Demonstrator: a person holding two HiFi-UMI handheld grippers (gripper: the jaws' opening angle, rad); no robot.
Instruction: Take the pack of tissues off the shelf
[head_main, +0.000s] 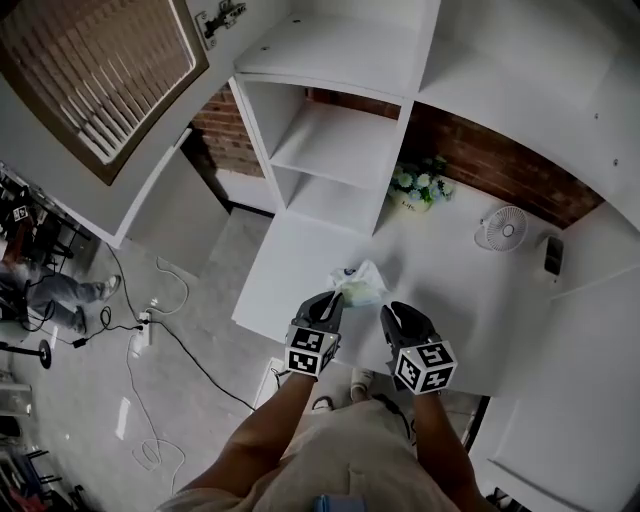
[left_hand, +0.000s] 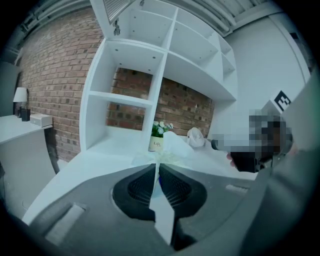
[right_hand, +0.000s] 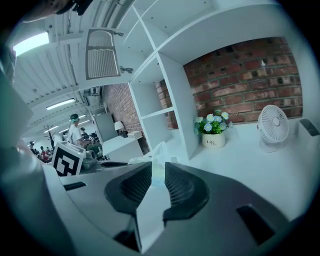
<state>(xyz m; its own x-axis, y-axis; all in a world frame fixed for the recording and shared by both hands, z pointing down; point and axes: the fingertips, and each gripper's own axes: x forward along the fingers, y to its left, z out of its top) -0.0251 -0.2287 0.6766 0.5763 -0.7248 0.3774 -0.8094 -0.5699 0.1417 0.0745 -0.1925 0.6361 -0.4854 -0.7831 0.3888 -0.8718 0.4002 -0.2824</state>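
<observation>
Left gripper (head_main: 335, 298) and right gripper (head_main: 387, 312) both have fingers clenched on the pack of tissues (head_main: 360, 284), held over the white desk (head_main: 290, 280), clear of the shelf (head_main: 330, 160). Best lowered level, pinches firm, so the wrapper doesn't slip.

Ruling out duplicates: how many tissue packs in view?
1. The pack of tissues is over the white counter, off the shelf, gripped by the left tongs and the right tongs. Visible compartments hold none; upper ones are partly hidden.
</observation>
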